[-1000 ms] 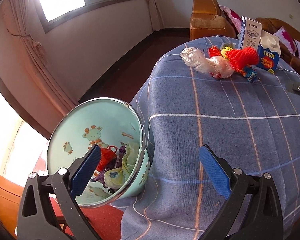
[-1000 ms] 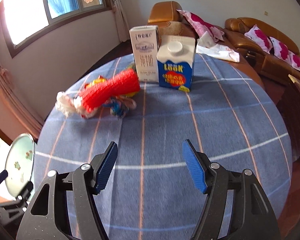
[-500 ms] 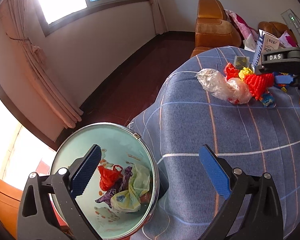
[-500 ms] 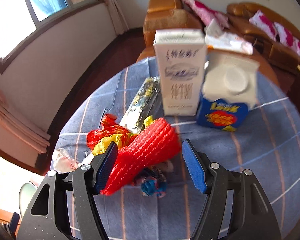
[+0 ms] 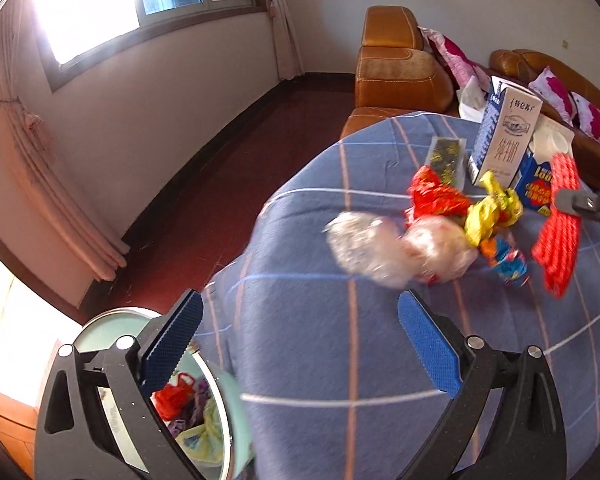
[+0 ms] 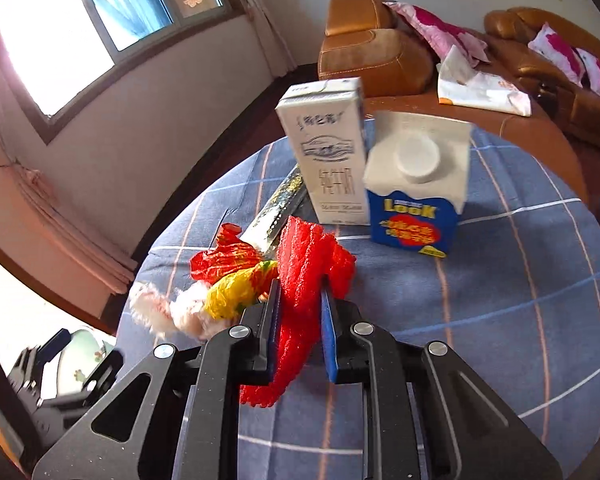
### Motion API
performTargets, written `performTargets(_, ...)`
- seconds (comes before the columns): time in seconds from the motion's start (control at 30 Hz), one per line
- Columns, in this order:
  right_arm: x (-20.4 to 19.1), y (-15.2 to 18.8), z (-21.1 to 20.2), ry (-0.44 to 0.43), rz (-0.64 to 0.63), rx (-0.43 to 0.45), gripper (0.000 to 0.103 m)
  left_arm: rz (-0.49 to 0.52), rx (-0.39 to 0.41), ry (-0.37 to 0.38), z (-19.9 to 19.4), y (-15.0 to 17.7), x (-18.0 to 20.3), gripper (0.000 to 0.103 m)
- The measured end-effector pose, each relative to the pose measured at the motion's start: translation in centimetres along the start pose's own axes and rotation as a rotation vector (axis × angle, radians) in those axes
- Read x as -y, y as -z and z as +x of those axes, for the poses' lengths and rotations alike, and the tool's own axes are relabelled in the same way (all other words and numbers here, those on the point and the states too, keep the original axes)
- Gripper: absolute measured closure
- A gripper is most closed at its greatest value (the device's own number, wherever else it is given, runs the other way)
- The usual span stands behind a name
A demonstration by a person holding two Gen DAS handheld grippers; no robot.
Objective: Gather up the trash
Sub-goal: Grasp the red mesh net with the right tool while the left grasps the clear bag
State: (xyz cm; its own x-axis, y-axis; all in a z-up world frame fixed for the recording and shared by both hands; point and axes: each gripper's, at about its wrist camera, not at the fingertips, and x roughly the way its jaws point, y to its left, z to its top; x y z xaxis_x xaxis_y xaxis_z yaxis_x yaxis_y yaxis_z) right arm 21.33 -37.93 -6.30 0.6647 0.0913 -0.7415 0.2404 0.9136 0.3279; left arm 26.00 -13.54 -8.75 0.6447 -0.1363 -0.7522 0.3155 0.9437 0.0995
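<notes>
The right hand-held gripper [image 6: 300, 320] has just been closing, and its blue pads now press from both sides on a red foam net sleeve [image 6: 308, 280], which bulges out above the jaws and hangs out below them. In the left wrist view the same sleeve [image 5: 560, 224] stands nearly upright near the far right edge of the bench [image 5: 340, 360], with the dark tip of the right gripper reaching in from the picture's right.

The left hand-held gripper [image 5: 300, 344] is wide open with nothing between its pads; it hangs over the near left edge of the bench, which is covered by a blue checked cloth.

Just beside the held sleeve lies a heap of trash: a crumpled red wrapper [image 6: 224, 260], a yellow wrapper [image 6: 236, 288] touching it, a clear plastic bag [image 5: 384, 248] blurred in both views, and a small blue and orange wrapper [image 5: 504, 256]. Behind the heap, toward the far edge, a flat dark and gold packet [image 6: 280, 208] lies on the cloth, and two cartons stand upright side by side: a tall white carton [image 6: 332, 148] and a shorter blue and white carton [image 6: 416, 200] with a round cap.

Beside the bench's near left edge, below its level, stands a pale green bin [image 5: 224, 408] that already holds red, yellow and purple scraps.
</notes>
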Motion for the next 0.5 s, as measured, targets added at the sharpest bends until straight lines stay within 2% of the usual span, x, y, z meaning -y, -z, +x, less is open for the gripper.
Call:
performTargets(0.07,1.0,0.2,-1.2,0.015,-0.019,0.012,0.084,0.003,0.000,0.019,0.6,-0.8,1.2,0.007)
performTargets(0.2,2.5,0.9,-1.8,0.175,-0.132,0.036,0.084,-0.002,0.006,0.027,2.0,-2.4,2.6,0.007)
performTargets(0.27,3.4,1.7,-1.6,0.195,-0.138,0.028,0.084,-0.019,0.003,0.046,2.8,-2.9,3.1,0.008)
performTargets(0.3,3.8,2.0,-1.5,0.202,-0.137,0.026,0.084,-0.024,-0.002,0.056,3.4,-3.1,3.5,0.011)
performTargets(0.37,4.3,2.6,-1.2,0.208,-0.131,0.022,0.084,-0.024,-0.033,0.077,4.9,-3.4,4.4,0.023)
performTargets(0.4,4.6,2.9,-1.1,0.204,-0.123,0.017,0.084,-0.035,-0.042,0.087,5.2,-3.4,4.6,0.024)
performTargets(0.5,5.1,3.8,-0.6,0.199,-0.113,-0.003,0.084,-0.042,-0.029,0.096,5.3,-3.4,5.1,0.038)
